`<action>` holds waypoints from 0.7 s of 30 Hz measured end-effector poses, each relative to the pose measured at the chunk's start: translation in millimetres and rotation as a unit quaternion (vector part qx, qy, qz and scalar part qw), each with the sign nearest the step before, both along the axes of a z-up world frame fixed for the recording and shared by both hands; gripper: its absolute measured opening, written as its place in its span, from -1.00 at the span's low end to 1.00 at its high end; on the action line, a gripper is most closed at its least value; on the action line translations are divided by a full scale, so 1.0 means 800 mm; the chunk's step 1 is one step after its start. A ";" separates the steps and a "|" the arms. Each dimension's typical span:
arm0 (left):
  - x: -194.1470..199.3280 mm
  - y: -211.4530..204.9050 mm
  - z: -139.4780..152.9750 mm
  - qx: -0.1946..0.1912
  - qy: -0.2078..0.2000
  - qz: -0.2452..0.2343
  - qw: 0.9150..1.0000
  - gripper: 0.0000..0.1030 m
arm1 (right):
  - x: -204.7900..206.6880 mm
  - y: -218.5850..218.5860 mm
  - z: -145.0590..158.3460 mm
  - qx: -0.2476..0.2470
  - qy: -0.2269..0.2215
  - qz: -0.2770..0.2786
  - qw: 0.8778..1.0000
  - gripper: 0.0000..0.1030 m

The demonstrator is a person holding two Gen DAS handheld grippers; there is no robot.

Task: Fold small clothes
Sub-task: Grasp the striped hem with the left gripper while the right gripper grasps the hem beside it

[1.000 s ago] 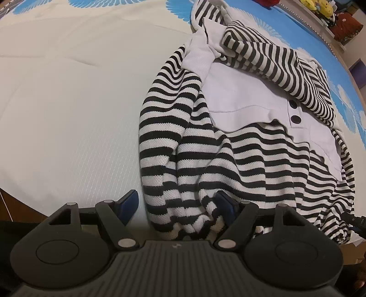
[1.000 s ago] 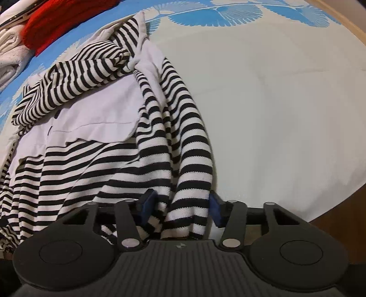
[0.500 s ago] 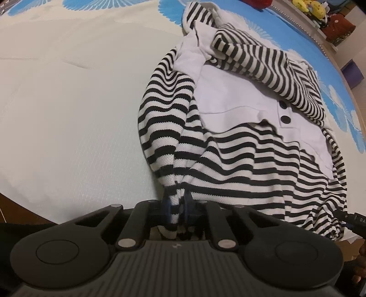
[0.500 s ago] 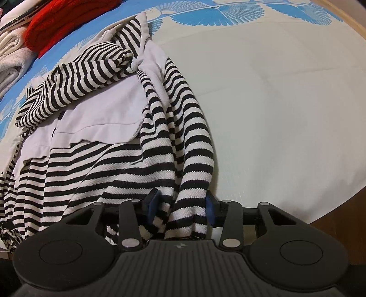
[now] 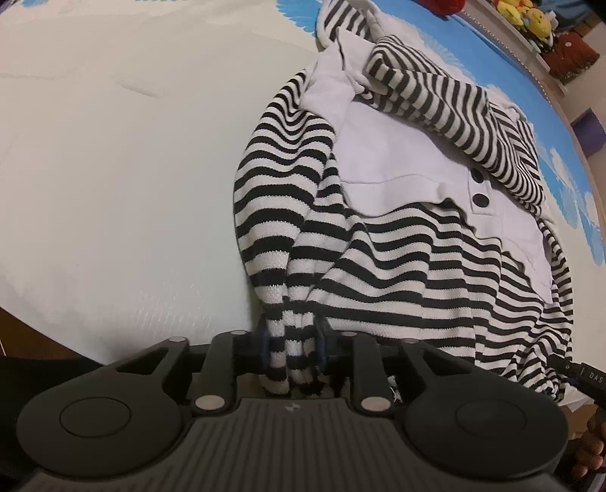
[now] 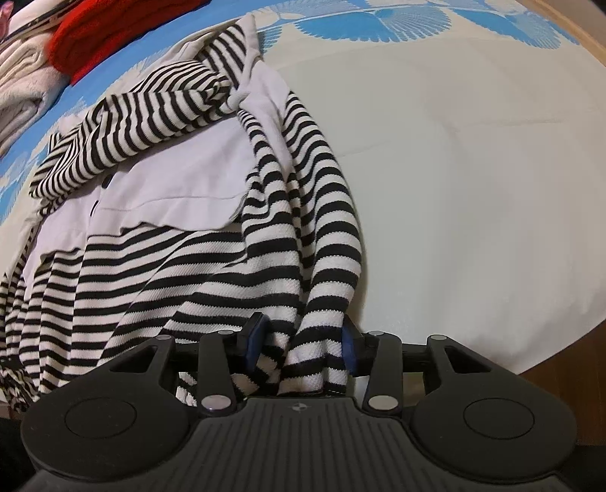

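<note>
A black-and-white striped top with a pale lilac chest panel and two dark buttons lies crumpled on the bed; it shows in the left wrist view (image 5: 397, 242) and in the right wrist view (image 6: 181, 227). My left gripper (image 5: 291, 346) is shut on a bunched striped edge at the garment's near left corner. My right gripper (image 6: 301, 340) has its blue pads close around a thick bunch of striped fabric at the near right edge, holding it. One striped sleeve is folded across the top of the lilac panel.
The white bed sheet (image 5: 113, 170) has blue shell prints at the far side (image 6: 371, 22). A red knit (image 6: 113, 34) and a folded pale garment (image 6: 19, 79) lie at the back left. The wooden bed edge (image 6: 560, 378) is close below the grippers.
My left gripper went from wide open to shut on the striped edge. My right gripper's jaws narrowed onto the fabric bunch. Both pulled the near hem taut and slightly up.
</note>
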State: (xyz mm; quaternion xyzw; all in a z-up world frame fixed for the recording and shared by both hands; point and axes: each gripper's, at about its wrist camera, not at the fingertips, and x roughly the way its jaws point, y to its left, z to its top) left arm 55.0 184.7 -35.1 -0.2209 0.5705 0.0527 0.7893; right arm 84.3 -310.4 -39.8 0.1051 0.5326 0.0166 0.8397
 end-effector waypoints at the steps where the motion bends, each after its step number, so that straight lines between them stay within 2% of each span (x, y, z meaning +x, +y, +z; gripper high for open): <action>1: -0.001 -0.001 0.001 -0.003 -0.005 -0.002 1.000 -0.78 | 0.000 0.000 0.001 0.004 -0.002 0.003 1.000 -0.50; 2: -0.002 -0.002 0.003 -0.002 -0.010 -0.002 1.000 -0.82 | 0.000 0.000 0.002 0.011 -0.005 0.005 1.000 -0.74; 3: -0.002 -0.002 0.006 -0.003 -0.016 -0.003 1.000 -0.83 | -0.001 -0.001 0.005 0.017 -0.010 0.004 1.000 -0.79; 6: -0.003 0.002 0.018 -0.014 -0.037 0.005 0.999 -0.84 | -0.003 -0.009 0.021 0.042 -0.042 -0.005 0.998 -0.82; 9: -0.004 0.005 0.046 -0.018 -0.062 0.003 0.998 -0.85 | -0.011 -0.021 0.049 0.079 -0.085 -0.017 0.993 -0.83; 14: -0.017 0.010 0.128 -0.018 -0.128 -0.032 0.991 -0.85 | -0.034 -0.053 0.121 0.138 -0.157 -0.019 0.978 -0.84; 17: -0.037 0.012 0.181 -0.022 -0.153 -0.063 0.986 -0.85 | -0.060 -0.070 0.166 0.161 -0.191 -0.013 0.968 -0.84; 21: -0.074 0.020 0.241 -0.052 -0.188 -0.092 0.976 -0.85 | -0.114 -0.086 0.227 0.189 -0.235 0.000 0.953 -0.84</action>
